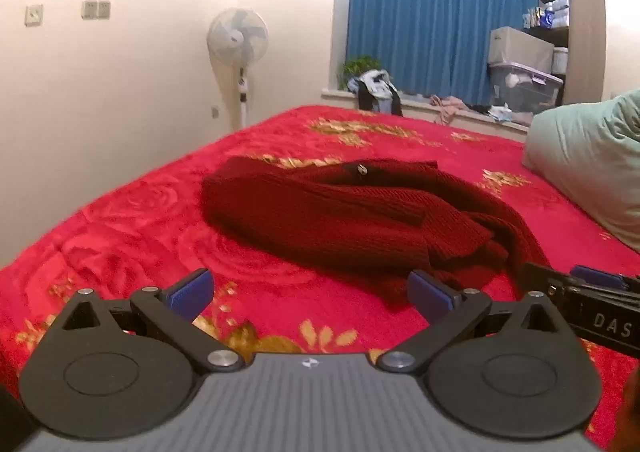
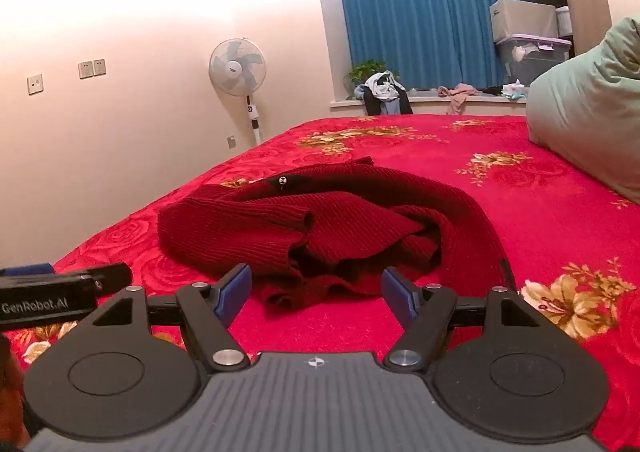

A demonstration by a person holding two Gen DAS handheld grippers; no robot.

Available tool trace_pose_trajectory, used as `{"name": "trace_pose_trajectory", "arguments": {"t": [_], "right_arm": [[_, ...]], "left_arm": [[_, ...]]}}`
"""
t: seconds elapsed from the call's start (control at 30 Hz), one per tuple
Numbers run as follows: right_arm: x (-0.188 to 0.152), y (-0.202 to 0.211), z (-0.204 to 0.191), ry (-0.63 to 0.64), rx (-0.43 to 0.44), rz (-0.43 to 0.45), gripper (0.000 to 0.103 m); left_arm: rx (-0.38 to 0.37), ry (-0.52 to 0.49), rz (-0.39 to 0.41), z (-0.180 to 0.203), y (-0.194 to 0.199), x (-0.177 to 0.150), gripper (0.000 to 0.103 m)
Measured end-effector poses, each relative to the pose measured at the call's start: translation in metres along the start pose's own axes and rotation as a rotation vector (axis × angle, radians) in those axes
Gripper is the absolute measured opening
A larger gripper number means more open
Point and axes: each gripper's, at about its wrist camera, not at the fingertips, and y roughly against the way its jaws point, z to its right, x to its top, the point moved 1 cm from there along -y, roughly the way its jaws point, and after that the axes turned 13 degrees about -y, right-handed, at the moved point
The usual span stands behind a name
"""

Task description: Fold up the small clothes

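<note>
**Two spread tongs hovering before a crumpled knit garment on a bed**

A bed with a red floral blanket (image 1: 132, 220) (image 2: 540, 188) is filling most of both views, its gold flower motifs showing around the garment. A blue curtain (image 1: 432, 12) (image 2: 420, 4) is hanging over the window at the far wall, above a sill carrying loose clothes. A pale green pillow (image 1: 588, 160) (image 2: 588, 112) is lying at the bed's right edge. A white standing fan (image 1: 237, 38) (image 2: 237, 67) is standing beside the far left corner of the bed, against the wall. A clear storage bin (image 1: 524, 86) (image 2: 532, 56) is sitting at the right end of the sill, with a box on top of it.

The dark red knit sweater (image 1: 340, 220) (image 2: 320, 228) is lying crumpled near the middle of the bed, folds overlapping, a small metal button showing near its far edge. Its near hem is reaching toward both cameras.

The left tongs (image 1: 310, 296) are hovering low over the blanket with their blue pads spread wide; the right pad is sitting just beside the sweater's near hem, and nothing is being pinched. The right tongs (image 2: 316, 292) are likewise standing spread, their pads flanking the near hem without closing on it. Whether either pad is touching the cloth cannot be told. Each tool is appearing at the edge of the other's view.
</note>
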Motion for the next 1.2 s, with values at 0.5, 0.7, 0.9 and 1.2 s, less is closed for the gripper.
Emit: {"name": "trace_pose_trajectory", "arguments": {"t": [0.5,0.7,0.9,1.2], "right_arm": [[0.0006,0.0031,-0.0056,0.02,0.002,-0.006,0.073],[0.0001,0.002,-0.0055,0.021,0.001,-0.011,0.073],[-0.0003,0.0011,-0.0065,0.025,0.003,-0.015,0.073],[-0.0004,0.001,-0.0066,0.025,0.003,-0.015,0.073]], "left_arm": [[0.023,-0.024,-0.039,0.0002,-0.0092,-0.0042,0.103],[0.023,-0.024,-0.041,0.0004,-0.0092,-0.0044,0.103],[0.027,-0.02,-0.044,0.0004,-0.0092,-0.0037,0.103],[0.029,-0.017,-0.048,-0.0005,-0.0113,-0.0037,0.103]]}}
